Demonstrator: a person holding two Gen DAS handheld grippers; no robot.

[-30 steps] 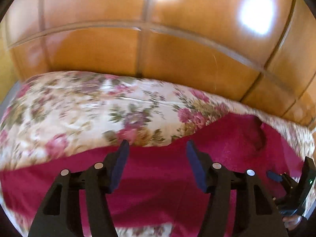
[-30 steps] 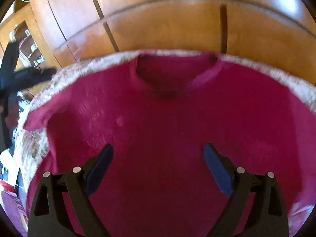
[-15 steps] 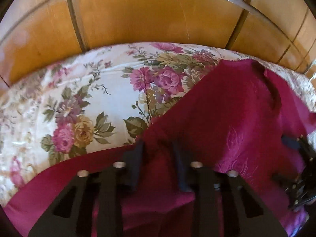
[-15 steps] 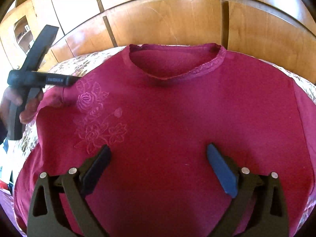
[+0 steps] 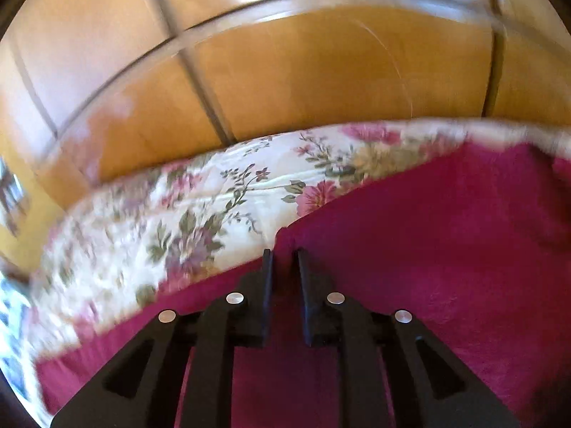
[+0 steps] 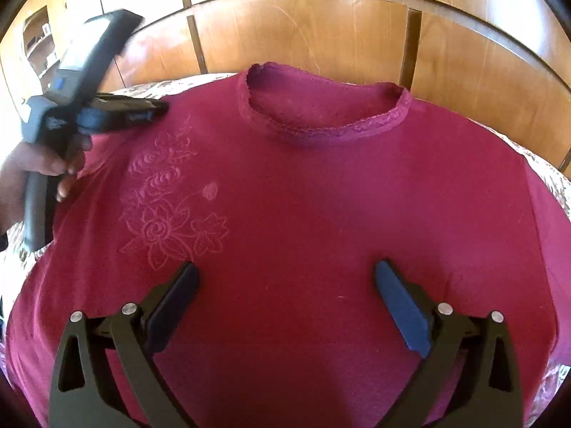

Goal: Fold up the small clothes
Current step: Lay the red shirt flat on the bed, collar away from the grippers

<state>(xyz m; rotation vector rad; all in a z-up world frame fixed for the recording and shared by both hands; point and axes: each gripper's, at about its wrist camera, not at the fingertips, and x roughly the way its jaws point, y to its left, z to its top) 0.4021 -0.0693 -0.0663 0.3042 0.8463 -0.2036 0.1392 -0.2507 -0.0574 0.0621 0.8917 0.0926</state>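
Lying flat and face up on a floral bedspread (image 5: pixel 200 214), the crimson top (image 6: pixel 321 214) fills nearly the whole of the right wrist view, its lace-trimmed neckline (image 6: pixel 321 132) toward the wooden panelling (image 6: pixel 321 35) behind the bed. At the far left of that view a hand (image 6: pixel 32 171) holds the left gripper (image 5: pixel 283 260), whose tips reach the garment's shoulder corner just beside the embroidered roses (image 6: pixel 167 207). Its jaws have just been closing and now stand nearly together, clenched on a pinch of the red cloth at that edge (the left wrist view, though blurred, shows fabric rising between the pads where the top meets the bedspread). Further right, the right gripper (image 6: pixel 285 296) hangs over the middle of the chest, jaws spread wide and grasping nothing, the cloth lying smooth between and below its blue pads (image 6: pixel 403 314).
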